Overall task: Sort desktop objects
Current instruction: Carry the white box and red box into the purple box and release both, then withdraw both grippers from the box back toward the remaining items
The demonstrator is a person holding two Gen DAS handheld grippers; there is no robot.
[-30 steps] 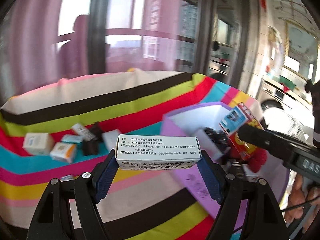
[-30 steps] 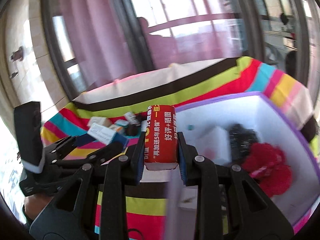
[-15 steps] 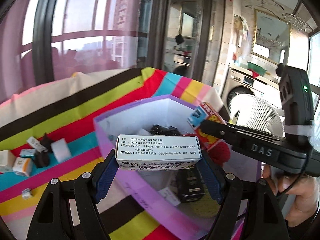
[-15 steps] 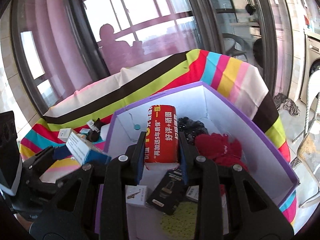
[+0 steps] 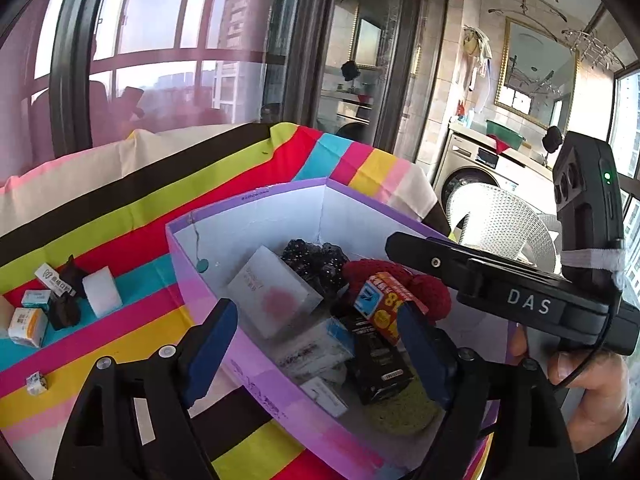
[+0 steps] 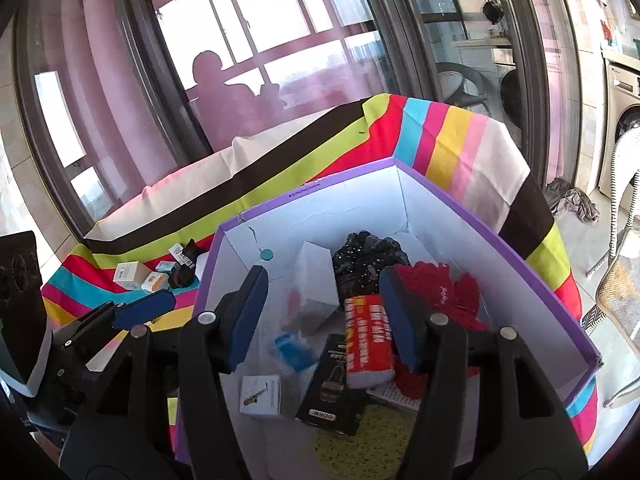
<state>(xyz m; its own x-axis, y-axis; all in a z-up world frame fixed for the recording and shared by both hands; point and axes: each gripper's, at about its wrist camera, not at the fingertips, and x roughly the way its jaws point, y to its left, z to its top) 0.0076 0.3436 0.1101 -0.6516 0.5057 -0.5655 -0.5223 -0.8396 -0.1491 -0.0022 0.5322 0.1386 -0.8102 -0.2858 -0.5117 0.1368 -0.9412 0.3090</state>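
Note:
A purple box with white inner walls (image 5: pixel 256 224) (image 6: pixel 440 200) stands on the striped cloth. Both grippers hover over it. My left gripper (image 5: pixel 316 344) is open and empty; a white and blue box (image 5: pixel 316 350) lies blurred in the box below it. My right gripper (image 6: pixel 324 316) is open and empty; the red box (image 6: pixel 368 340) (image 5: pixel 384 306) lies inside, leaning on a black box (image 6: pixel 332 388). Also inside are a white box (image 6: pixel 316 284), a black beaded thing (image 6: pixel 364 256) and a red knitted thing (image 6: pixel 444 288).
Several small boxes (image 5: pixel 28 326), a white block (image 5: pixel 102 292) and black clips (image 5: pixel 66 310) lie on the striped tablecloth (image 5: pixel 120 216) left of the purple box. A white wicker chair (image 5: pixel 496 228) and a washing machine (image 5: pixel 476 176) stand beyond the table's right edge.
Both grippers have opened over the purple box. The white box has dropped from the left gripper and the red box from the right one; both now lie inside.

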